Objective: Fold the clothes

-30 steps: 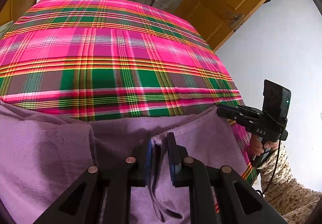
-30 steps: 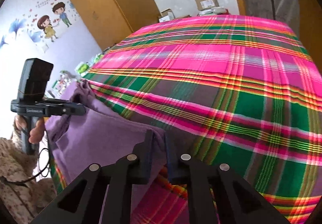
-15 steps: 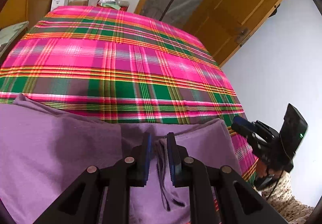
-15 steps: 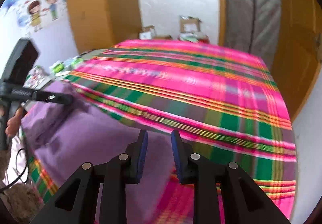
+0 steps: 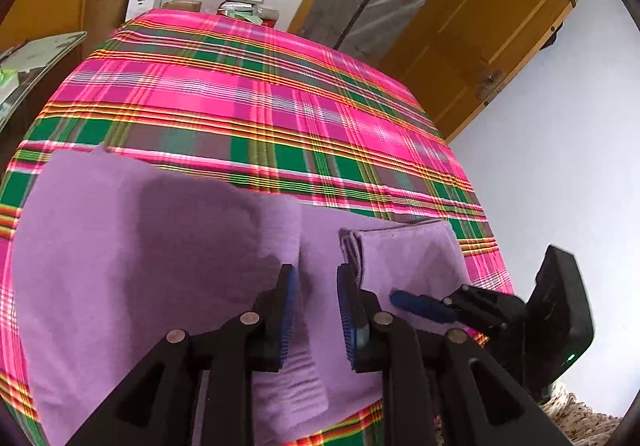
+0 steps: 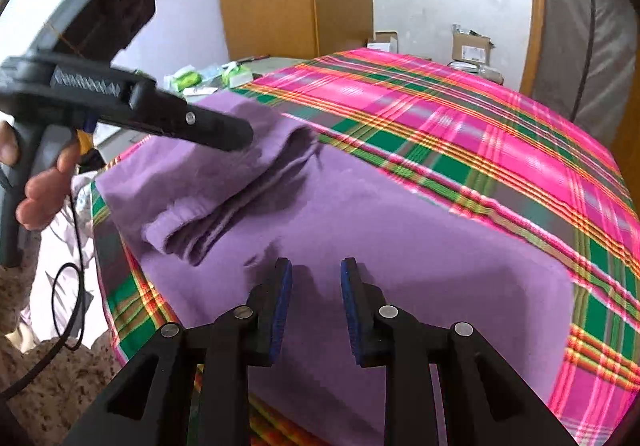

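A purple garment (image 6: 360,230), soft and fleecy by the look of it, lies spread on the near part of a bed covered by a pink, green and orange plaid bedspread (image 6: 500,133). It is not a finished bundle: most of it sits as one broad flat panel, while at the person's left a part of it, which may be a sleeve or a side, is turned over onto the panel as a thick roll of several layers (image 6: 216,197) with its stacked edges showing. In the left wrist view the same doubled edge (image 5: 356,246) stands just ahead of the fingers, and the cloth to the left of it is smooth. So, as a judgement, at least one fold is laid in and the garment remains wide and loose at its edges; more folding is needed before it is compact, though which side is due next the pictures do not settle. The left hand-held gripper (image 5: 314,310) hovers just above the cloth with its blue-padded jaws parted and nothing between them. The right hand-held gripper (image 6: 316,302) is likewise parted and holds nothing, poised over the flat panel near the bed's front edge. Neither has hold of the garment at this moment.
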{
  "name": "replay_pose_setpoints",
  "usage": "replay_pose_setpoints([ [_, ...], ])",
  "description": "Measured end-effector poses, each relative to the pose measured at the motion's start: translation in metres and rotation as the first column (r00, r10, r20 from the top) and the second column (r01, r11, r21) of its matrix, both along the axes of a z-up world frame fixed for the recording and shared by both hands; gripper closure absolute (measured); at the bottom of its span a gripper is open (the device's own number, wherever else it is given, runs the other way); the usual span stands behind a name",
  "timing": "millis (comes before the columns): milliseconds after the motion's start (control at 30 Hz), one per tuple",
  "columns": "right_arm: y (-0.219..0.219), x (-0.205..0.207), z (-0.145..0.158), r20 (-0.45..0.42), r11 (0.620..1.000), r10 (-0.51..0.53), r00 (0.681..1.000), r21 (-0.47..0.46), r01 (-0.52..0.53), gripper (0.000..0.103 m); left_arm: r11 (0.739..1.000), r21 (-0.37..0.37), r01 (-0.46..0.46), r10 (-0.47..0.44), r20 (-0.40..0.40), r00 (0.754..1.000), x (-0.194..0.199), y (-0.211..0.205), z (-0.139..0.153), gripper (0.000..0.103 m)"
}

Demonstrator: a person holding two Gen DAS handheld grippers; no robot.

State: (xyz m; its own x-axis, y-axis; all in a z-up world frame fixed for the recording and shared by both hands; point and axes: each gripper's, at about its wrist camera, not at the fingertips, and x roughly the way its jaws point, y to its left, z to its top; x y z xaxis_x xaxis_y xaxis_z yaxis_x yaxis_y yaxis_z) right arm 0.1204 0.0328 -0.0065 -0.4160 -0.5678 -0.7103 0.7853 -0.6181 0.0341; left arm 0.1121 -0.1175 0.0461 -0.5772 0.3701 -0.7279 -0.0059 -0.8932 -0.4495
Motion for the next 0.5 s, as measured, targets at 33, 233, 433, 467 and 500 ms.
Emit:
replay_pose_setpoints([
  [33,-0.004,0.003,-0.002,-0.012,1.0,-0.003,1.0,0.015,0.003,0.076,1.0,0.002,-0.007,0.007,-0.002,1.0,0.003,-0.002,0.001,0.081],
  [233,-0.014,0.014,0.0,-0.068,0.998,-0.01,0.998,0.055,0.014,0.076,0.999,0.019,-0.046,0.047,-0.013,0.999,0.018,-0.021,0.0,0.081],
  [433,-0.021,0.022,-0.008,-0.091,0.997,-0.044,0.995,0.059,0.049,0.074,0.995,0.026,-0.095,0.095,-0.008,0.995,0.034,-0.042,-0.004,0.081],
  [467,-0.021,0.022,-0.006,-0.09,0.996,-0.056,0.994,0.06,0.061,0.074,0.994,0.025,-0.104,0.105,-0.008,0.994,0.037,-0.046,-0.004,0.081],
  [500,-0.022,0.023,-0.004,-0.093,0.996,-0.059,0.994,0.057,0.065,0.073,0.993,0.022,-0.113,0.113,-0.009,0.994,0.039,-0.051,-0.004,0.081],
])
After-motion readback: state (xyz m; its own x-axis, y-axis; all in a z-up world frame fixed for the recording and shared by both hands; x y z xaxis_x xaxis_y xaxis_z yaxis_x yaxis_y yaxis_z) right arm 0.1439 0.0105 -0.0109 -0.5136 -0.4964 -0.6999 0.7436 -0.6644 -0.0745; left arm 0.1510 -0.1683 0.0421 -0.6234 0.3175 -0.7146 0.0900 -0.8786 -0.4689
